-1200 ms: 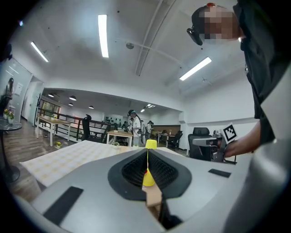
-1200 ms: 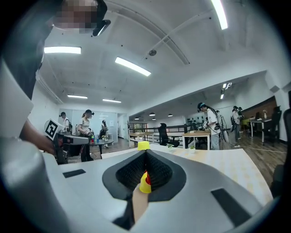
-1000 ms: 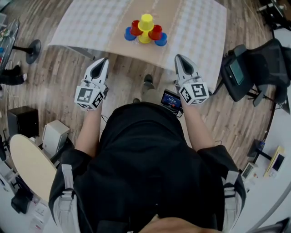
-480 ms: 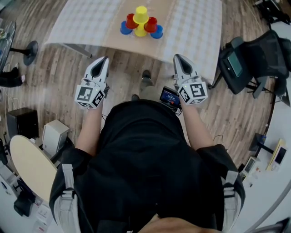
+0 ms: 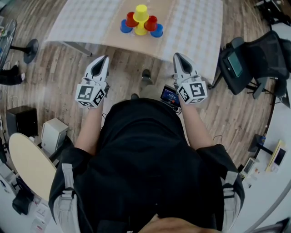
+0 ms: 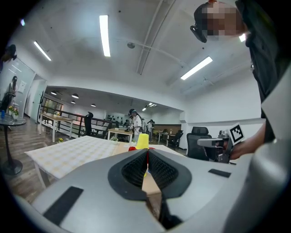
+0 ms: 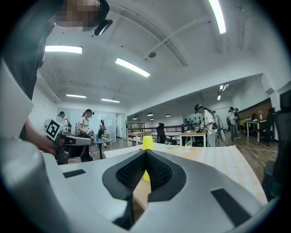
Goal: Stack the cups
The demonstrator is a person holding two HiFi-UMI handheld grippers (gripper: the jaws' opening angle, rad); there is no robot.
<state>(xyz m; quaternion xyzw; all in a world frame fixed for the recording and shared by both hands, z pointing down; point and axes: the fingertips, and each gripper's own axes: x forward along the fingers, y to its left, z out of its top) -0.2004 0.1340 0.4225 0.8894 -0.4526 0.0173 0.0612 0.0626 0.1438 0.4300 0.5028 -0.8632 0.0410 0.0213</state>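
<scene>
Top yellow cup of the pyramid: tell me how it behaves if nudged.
The top yellow cup looks like thin plastic, probably light. It perches upside down on two red cups, so a sideways push would likely topple it. Tapered, it may roll in a curve.

Right gripper (image 7: 145,154), fingers together, yellow cup (image 7: 148,142) beyond, checked table (image 7: 218,158) at right

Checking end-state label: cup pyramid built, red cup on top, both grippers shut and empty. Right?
No. The top cup is yellow, not red, as the head view shows; the red cups sit below it. The rest holds: left gripper and right gripper shut and empty.
</scene>
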